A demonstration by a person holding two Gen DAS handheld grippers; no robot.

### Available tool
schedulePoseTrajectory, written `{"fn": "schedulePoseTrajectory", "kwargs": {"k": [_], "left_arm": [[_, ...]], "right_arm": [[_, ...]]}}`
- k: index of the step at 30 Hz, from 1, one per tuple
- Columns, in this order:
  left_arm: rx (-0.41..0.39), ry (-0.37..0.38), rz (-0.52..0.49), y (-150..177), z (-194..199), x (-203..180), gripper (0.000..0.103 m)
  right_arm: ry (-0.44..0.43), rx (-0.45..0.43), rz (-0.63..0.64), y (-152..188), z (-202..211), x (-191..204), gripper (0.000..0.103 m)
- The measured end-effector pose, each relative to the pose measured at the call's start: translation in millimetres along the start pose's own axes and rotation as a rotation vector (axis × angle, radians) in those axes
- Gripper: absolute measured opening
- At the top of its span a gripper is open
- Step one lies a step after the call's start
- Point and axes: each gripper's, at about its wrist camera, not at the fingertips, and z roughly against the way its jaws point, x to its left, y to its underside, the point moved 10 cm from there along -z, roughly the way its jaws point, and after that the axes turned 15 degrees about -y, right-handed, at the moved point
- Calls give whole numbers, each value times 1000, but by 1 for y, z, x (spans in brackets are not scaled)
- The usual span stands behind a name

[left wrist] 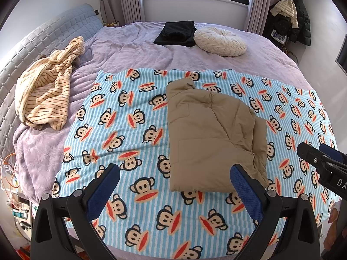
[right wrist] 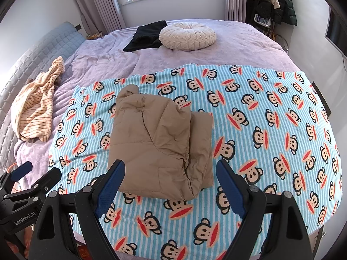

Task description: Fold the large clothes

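Observation:
A tan padded jacket lies folded into a thick bundle on the blue striped monkey-print blanket. My left gripper hangs above the blanket near the bundle's front edge, jaws wide apart with nothing between them. My right gripper hovers just in front of the bundle's near edge, open and empty too. Each gripper shows at the edge of the other's view: the right gripper at the right, the left gripper at the lower left.
A cream striped garment lies crumpled at the left by the grey headboard. A black folded garment and a round cream cushion sit at the far side of the purple bedspread. Coats hang at the back right.

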Motion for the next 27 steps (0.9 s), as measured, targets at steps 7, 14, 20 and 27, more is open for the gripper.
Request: {"fn": "schedulePoseTrajectory", "kwargs": {"k": [7, 14, 20, 27], "left_arm": [[1, 0, -1, 0, -1, 0, 102], [-1, -3, -3, -1, 0, 0, 102], [0, -2, -1, 0, -1, 0, 102], [-1, -5, -4, -1, -2, 0, 102]], "right_arm": [[-1, 1, 1, -1, 0, -1, 88], [-1, 1, 2, 0, -1, -1, 88], [-2, 3, 1, 0, -1, -1, 88], [-2, 3, 0, -1, -1, -1, 88]]}}
